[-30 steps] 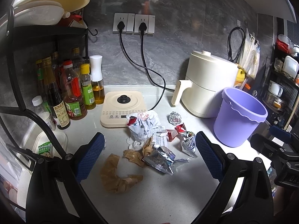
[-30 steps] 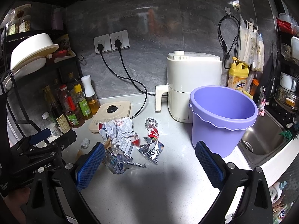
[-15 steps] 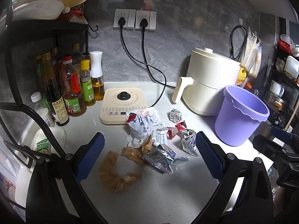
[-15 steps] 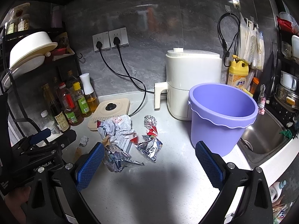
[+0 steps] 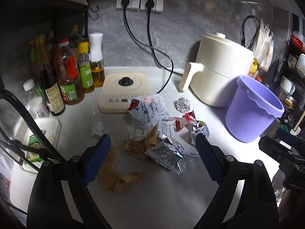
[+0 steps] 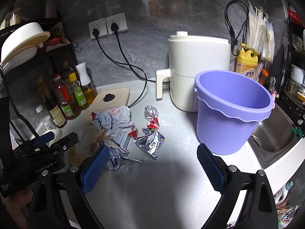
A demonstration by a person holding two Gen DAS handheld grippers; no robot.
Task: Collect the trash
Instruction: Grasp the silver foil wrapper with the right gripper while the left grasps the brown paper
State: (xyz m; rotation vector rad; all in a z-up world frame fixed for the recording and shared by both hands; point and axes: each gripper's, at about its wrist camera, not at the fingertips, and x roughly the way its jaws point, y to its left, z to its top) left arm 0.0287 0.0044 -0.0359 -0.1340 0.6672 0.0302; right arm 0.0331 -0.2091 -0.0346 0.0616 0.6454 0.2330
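A heap of trash lies mid-counter: a crumpled white printed wrapper [image 5: 148,108], a foil ball [image 5: 183,105], red-and-white carton scraps [image 5: 183,120], a silver snack bag [image 5: 165,152], brown paper [image 5: 118,177] and a white tissue [image 5: 97,128]. My left gripper [image 5: 152,147] hovers over the near side of the heap. Its jaws are closing, with the silver bag and brown paper showing between the fingers, untouched. My right gripper [image 6: 153,150] hangs before another silver bag [image 6: 150,143], jaws closing on nothing. A purple bucket [image 6: 232,110] stands open to the right.
A white air fryer [image 5: 219,72] stands behind the bucket, and a cream square appliance [image 5: 124,91] sits behind the heap with cords running to wall sockets. Sauce bottles [image 5: 66,76] and a black rack crowd the left. A sink [image 6: 274,133] lies at the right.
Both grippers have sunk toward the counter and the heap looks nearer. The fingers of each gripper stand slightly closer together than before. The trash itself has not moved.
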